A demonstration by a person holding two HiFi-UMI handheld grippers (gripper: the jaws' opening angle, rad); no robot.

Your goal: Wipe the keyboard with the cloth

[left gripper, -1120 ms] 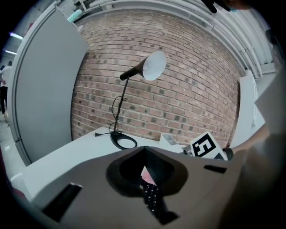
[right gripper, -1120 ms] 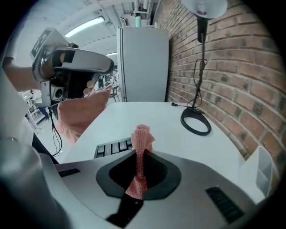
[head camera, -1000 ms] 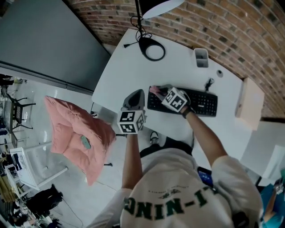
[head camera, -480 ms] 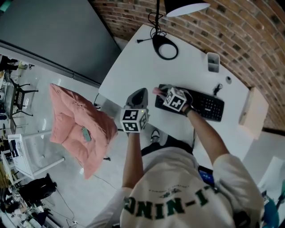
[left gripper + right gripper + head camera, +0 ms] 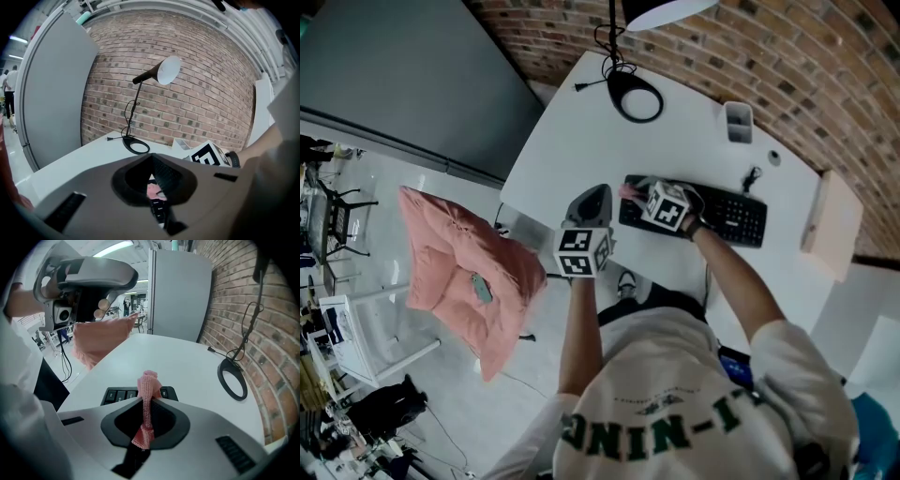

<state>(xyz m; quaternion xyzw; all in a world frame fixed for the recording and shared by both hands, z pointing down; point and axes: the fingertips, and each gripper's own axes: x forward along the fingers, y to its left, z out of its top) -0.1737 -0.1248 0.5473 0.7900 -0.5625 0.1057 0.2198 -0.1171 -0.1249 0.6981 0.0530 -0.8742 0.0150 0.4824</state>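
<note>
A black keyboard (image 5: pixel 727 214) lies on the white desk (image 5: pixel 572 150). My right gripper (image 5: pixel 636 195) is shut on a pink cloth (image 5: pixel 627 191) and holds it over the keyboard's left end. In the right gripper view the cloth (image 5: pixel 148 394) stands pinched between the jaws, with the keyboard's (image 5: pixel 117 394) corner keys just beyond it. My left gripper (image 5: pixel 589 199) hangs at the desk's near edge, left of the keyboard, shut with nothing in it. In the left gripper view the cloth (image 5: pixel 153 191) and some keys (image 5: pixel 159 211) show below its jaws (image 5: pixel 151 156).
A desk lamp with a ring base (image 5: pixel 635 97) stands at the back, its cord trailing left. A white pen cup (image 5: pixel 738 122) and a small round object (image 5: pixel 773 157) sit behind the keyboard. A pale box (image 5: pixel 830 225) lies at the right. A pink cushion (image 5: pixel 459 272) rests on a chair beside the desk.
The head view has shifted a little. My right gripper stays at the keyboard's left end with the cloth, hardly moved. The left gripper keeps its place.
</note>
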